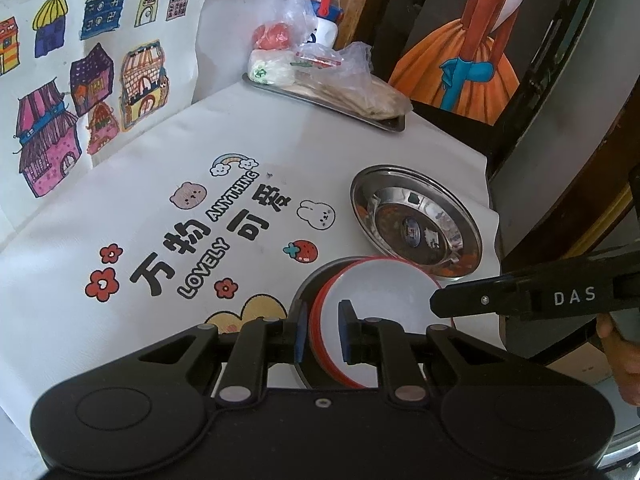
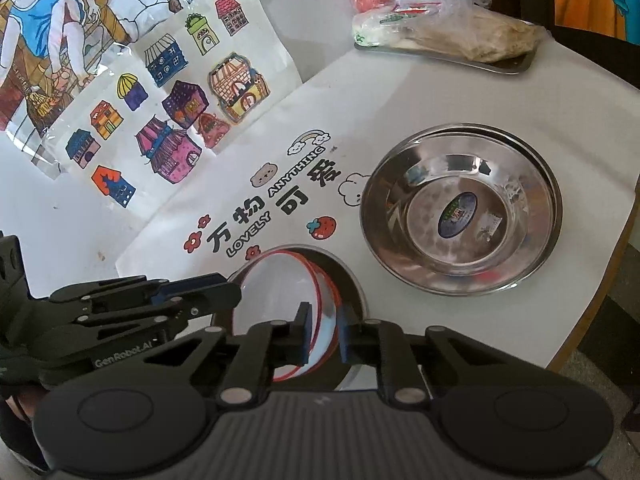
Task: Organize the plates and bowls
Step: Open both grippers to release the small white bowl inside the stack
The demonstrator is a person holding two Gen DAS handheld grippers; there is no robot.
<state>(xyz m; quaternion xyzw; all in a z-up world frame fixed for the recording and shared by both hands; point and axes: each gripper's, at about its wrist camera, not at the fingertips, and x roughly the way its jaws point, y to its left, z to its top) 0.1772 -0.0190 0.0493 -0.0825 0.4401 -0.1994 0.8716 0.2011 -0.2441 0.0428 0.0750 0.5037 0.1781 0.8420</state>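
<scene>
We clamp both grippers, left (image 1: 323, 332) and right (image 2: 323, 330), on the bowl (image 1: 376, 300) rim, lower centre; lift level, then nest in the steel plate (image 2: 460, 208).

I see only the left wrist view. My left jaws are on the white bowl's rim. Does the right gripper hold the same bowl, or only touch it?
Observer: It holds it. The right gripper has its jaws shut on the bowl, one pad inside the near wall, one outside.
Operator: Is it a single bowl?
Observer: Probably not; two red rims show, one nested in the other.
Operator: Is the steel plate clear of it?
Observer: Yes, the steel plate lies apart; cloth shows between them.
</scene>
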